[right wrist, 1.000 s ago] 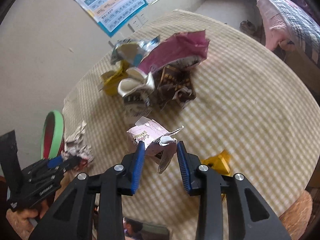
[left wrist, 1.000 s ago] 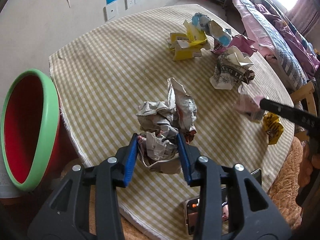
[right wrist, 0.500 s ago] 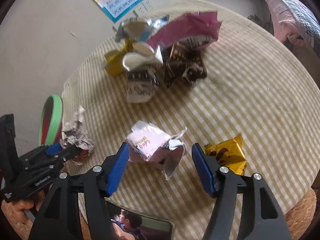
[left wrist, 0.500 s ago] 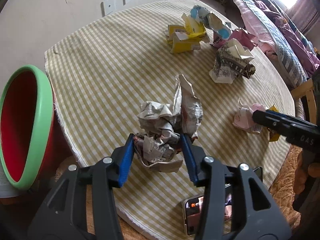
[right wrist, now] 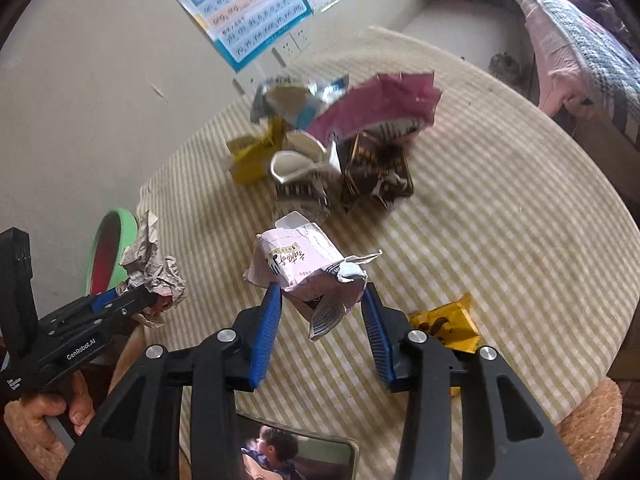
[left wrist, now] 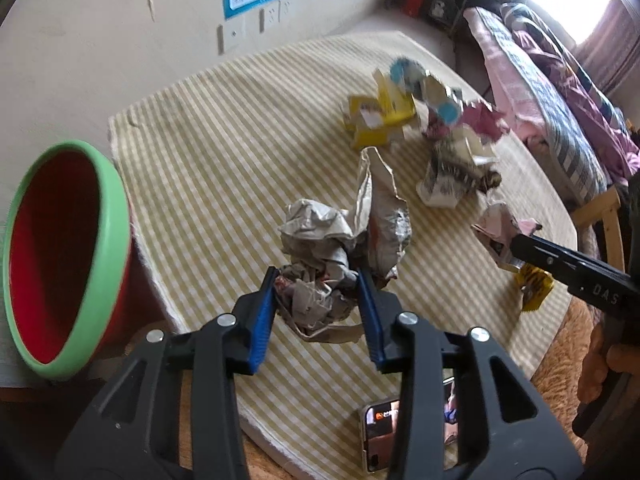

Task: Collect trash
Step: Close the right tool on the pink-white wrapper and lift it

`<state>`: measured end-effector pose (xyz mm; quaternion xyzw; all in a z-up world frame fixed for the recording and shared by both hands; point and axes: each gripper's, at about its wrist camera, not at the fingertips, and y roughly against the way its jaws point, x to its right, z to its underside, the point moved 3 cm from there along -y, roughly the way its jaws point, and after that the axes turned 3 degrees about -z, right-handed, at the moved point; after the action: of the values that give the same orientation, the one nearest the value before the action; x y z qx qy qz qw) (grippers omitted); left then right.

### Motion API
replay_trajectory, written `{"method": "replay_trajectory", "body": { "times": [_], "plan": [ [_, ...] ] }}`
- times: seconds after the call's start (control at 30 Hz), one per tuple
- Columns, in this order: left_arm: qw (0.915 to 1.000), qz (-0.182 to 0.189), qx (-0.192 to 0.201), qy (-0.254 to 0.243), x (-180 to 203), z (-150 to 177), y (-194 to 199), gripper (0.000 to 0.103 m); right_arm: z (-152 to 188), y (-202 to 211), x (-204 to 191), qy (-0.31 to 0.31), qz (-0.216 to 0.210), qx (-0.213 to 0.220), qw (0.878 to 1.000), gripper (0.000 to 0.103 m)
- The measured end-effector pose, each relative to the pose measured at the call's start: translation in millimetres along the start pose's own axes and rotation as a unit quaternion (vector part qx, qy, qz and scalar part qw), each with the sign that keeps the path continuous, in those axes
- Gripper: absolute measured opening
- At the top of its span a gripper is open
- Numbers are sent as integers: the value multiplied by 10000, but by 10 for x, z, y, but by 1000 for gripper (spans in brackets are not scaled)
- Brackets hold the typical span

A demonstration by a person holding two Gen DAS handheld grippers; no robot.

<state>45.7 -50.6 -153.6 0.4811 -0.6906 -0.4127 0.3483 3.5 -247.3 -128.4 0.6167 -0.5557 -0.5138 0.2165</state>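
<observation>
A crumpled newspaper ball (left wrist: 320, 240) sits between the blue pads of my left gripper (left wrist: 316, 280). The jaws are closing and the pads press on its lower part, near the table's left edge. From the right wrist view the same left gripper (right wrist: 136, 300) holds the newspaper (right wrist: 152, 268) beside the bin. My right gripper (right wrist: 322, 294) is closing on a torn pink carton (right wrist: 296, 264), and both pads touch it. Seen from the left wrist, the right gripper (left wrist: 516, 244) grips the pink carton (left wrist: 496, 224).
A red bin with a green rim (left wrist: 60, 248) stands left of the checked table (left wrist: 224, 152). Cartons and wrappers (right wrist: 340, 148) are piled further back. A gold wrapper (right wrist: 444, 320) lies at the right, a phone (right wrist: 296, 456) at the near edge. A bed (left wrist: 560, 100) is far right.
The right jaws opened wide around the pink carton half a second ago and have closed back onto it. The left jaws loosened slightly, then tightened on the newspaper, which has risen a little.
</observation>
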Motion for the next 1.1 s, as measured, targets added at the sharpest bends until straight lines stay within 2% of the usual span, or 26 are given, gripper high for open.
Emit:
{"method": "replay_trajectory", "body": {
  "times": [0.33,0.83,1.1],
  "plan": [
    [9987,-110,400,293,-228,-86,251,37,-81,203,-271,321,0,285,9991,40],
    [9969,-51,491,606,-453,-25,302,37,-39,104,-650,774,-2,157,9969,41],
    [9951,155,669,707,-512,50,432,37,48,262,-855,971,141,297,9947,41]
  ]
}}
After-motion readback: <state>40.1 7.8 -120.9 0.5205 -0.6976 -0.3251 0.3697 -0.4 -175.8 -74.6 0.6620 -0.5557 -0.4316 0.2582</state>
